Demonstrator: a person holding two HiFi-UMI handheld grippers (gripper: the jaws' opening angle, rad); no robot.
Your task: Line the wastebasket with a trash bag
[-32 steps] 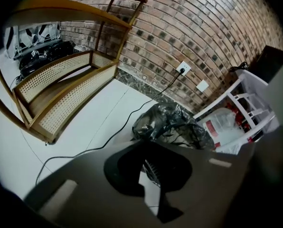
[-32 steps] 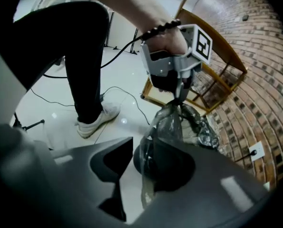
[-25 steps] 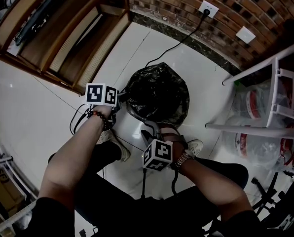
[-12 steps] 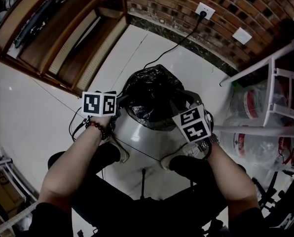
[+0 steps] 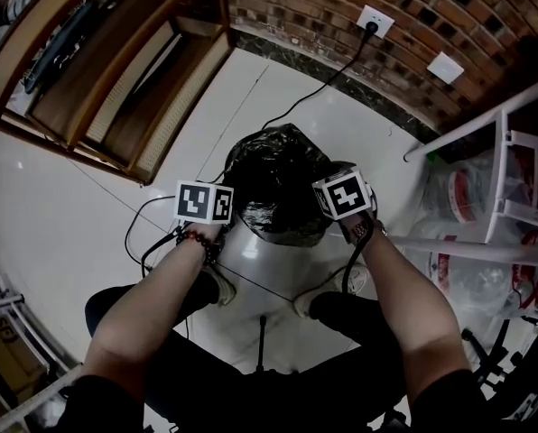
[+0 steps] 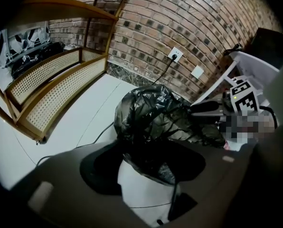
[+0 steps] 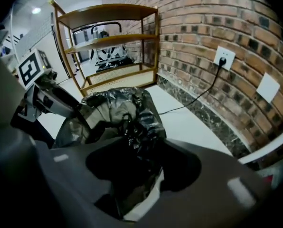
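A white wastebasket (image 5: 251, 242) stands on the floor with a crumpled black trash bag (image 5: 282, 174) draped over its top. My left gripper (image 5: 229, 207) is at the basket's left rim. In the left gripper view the bag (image 6: 155, 120) and the white wall (image 6: 141, 189) lie between the wide jaws of the left gripper (image 6: 135, 177), which have just been opening. My right gripper (image 5: 328, 213) is at the right rim. The right gripper (image 7: 151, 172) also straddles the bag (image 7: 127, 115) and a strip of white rim (image 7: 146, 201), its jaws just opened wider. Neither gripper's pads press the film.
A wooden shelf unit (image 5: 115, 61) stands at the left. A brick wall carries a socket (image 5: 378, 16) with a black cable (image 5: 323, 79) running across the floor. A white rack (image 5: 504, 179) with water bottles is at the right. The person's shoes (image 5: 217, 282) are near the basket.
The right gripper swung from the basket's near side round to its right rim and rolled over. The left gripper shifted slightly right toward the basket. Both jaws stand wider.
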